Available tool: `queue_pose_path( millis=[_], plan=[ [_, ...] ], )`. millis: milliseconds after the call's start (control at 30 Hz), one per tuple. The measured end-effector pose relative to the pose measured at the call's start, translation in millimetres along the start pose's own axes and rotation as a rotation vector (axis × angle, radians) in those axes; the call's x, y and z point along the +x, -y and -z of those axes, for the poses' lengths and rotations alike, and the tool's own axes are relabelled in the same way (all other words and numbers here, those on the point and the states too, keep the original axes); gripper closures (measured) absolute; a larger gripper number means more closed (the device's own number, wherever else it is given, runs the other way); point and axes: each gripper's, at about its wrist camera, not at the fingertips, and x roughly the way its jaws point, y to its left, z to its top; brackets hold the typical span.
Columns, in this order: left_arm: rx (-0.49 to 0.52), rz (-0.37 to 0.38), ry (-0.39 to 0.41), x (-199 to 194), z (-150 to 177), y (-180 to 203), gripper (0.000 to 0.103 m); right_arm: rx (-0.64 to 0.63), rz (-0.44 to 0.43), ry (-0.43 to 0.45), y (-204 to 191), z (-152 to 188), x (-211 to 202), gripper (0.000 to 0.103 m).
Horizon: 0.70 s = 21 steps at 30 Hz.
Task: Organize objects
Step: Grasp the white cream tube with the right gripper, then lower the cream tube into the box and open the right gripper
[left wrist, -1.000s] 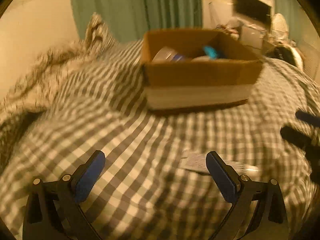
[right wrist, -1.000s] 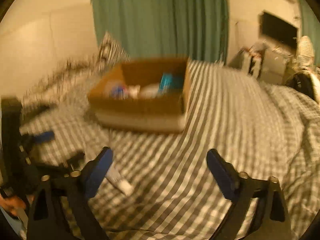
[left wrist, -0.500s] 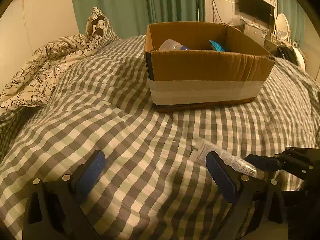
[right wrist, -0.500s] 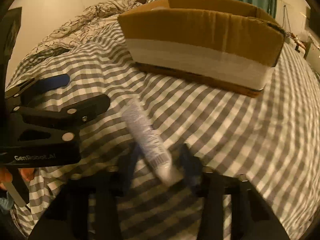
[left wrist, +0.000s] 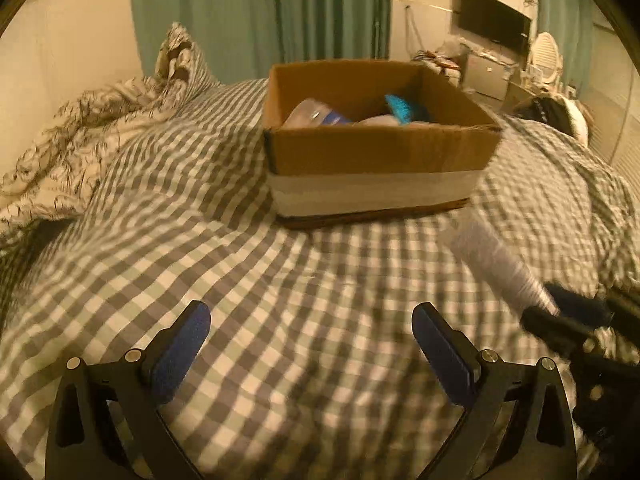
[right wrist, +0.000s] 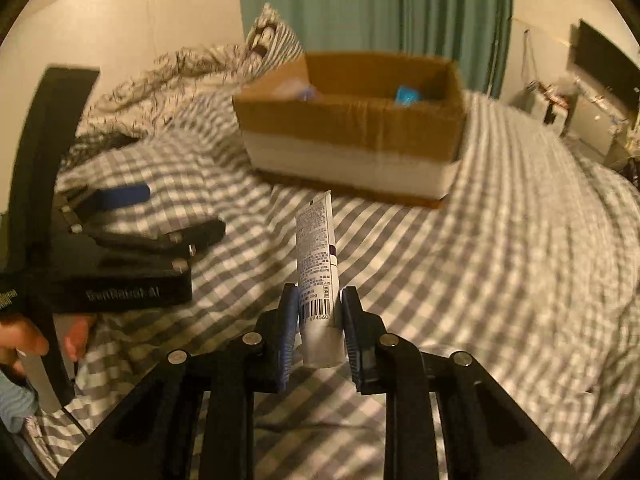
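Right gripper, jaws just closed, clamps the white printed tube; left gripper gapes empty. Carry it level over the brown cardboard box, then release.

Grey-and-white checked bed cover, brown cardboard box banded white, a teal item inside, white tube with black print and barcode, teal curtain, blue-padded black claws
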Motion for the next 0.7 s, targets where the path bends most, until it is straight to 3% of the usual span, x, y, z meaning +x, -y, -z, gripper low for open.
queue_pose_path(
  millis=[333,700],
  plan=[
    [0.049,0.1,0.135,-73.3,-42.1,18.9,0.0,0.023,0.08,0.166,6.3,-44.9,-86.3,0.082],
    [0.086,0.077,0.239,-68.3,-135.1,0.6,0.0,-0.021,0.049,0.276,13.5,-133.1,-82.0,0.081]
  ],
)
